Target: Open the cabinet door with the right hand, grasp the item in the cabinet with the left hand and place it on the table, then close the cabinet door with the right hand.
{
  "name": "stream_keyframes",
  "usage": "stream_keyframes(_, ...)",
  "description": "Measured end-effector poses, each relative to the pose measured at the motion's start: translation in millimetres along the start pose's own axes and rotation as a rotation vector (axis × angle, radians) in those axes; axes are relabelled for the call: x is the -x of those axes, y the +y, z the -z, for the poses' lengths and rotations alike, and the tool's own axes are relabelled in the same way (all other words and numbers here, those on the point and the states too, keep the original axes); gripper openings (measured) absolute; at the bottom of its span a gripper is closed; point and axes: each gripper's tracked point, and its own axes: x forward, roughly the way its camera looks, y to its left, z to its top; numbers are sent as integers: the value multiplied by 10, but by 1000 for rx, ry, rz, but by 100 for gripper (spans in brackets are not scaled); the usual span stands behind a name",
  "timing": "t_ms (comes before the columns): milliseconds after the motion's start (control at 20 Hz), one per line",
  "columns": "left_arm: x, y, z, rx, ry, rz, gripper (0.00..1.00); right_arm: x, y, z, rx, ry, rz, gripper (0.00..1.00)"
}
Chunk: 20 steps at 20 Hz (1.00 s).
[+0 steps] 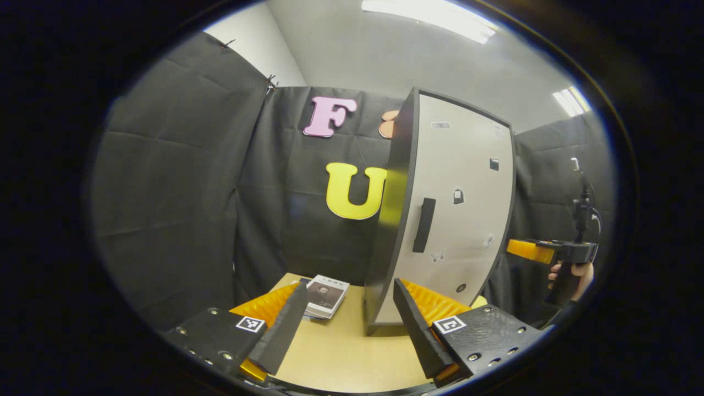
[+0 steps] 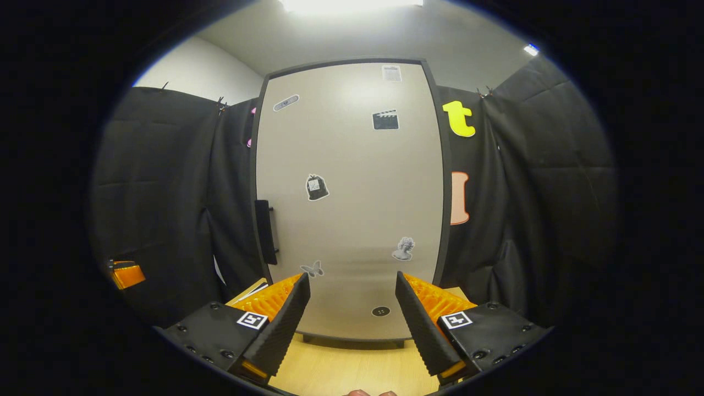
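My left hand-held gripper (image 1: 350, 319) hangs over the surface (image 1: 341, 352), jaws wide, nothing btwn them. Book (image 1: 325, 296) lies flat on the surface just past my left finger, left of the cabinet (image 1: 393, 220). Cabinet door (image 1: 456, 203) looks shut; dark handle (image 1: 424, 225) sits near its left edge. In the left gripper view, far right, a hand (image 1: 572, 272) grips my other tool, well apart from the door. My right hand-held gripper (image 2: 352, 316) faces the door (image 2: 352, 181) square on, jaws wide, empty, w/ the handle (image 2: 266, 231) off to its left. Stickers (image 2: 317, 187) dot the door front. Can't tell if its fingers touch the door.
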Motion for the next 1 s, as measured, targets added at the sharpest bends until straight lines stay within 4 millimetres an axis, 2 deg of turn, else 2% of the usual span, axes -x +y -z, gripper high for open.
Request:
stream_keyframes(200,-55,34,123,22,11,8,95,-29,107,-99,-28,-8,-10,96)
stream_keyframes(250,-66,62,143,23,12,3,95,-47,140,-115,-37,-7,-16,98)
stream_keyframes(300,-70,104,165,20,14,-5,92,-64,161,-156,-43,-12,-16,98)
stream_keyframes(350,-73,140,184,19,13,-12,92,-86,174,-186,-44,-16,-13,94)
stream_keyframes(400,-82,167,197,26,12,-15,92,-108,201,-229,-43,-24,-11,98)
stream_keyframes(500,-80,219,254,52,21,-18,95,-170,267,-321,-36,-43,-11,93)
stream_keyframes(550,-71,287,293,61,26,-29,95,-208,323,-358,-32,-50,-16,93)
stream_keyframes(600,-71,348,313,64,29,-40,92,-248,385,-401,-28,-53,-22,97)
stream_keyframes(650,-58,413,336,62,31,-53,95,-290,462,-433,-26,-58,-31,97)
stream_keyframes(800,-41,591,401,42,33,-94,95,-442,717,-543,-37,-69,-60,97)
stream_keyframes(1000,-7,755,538,70,51,-119,92,-692,1022,-587,-40,-67,-83,97)
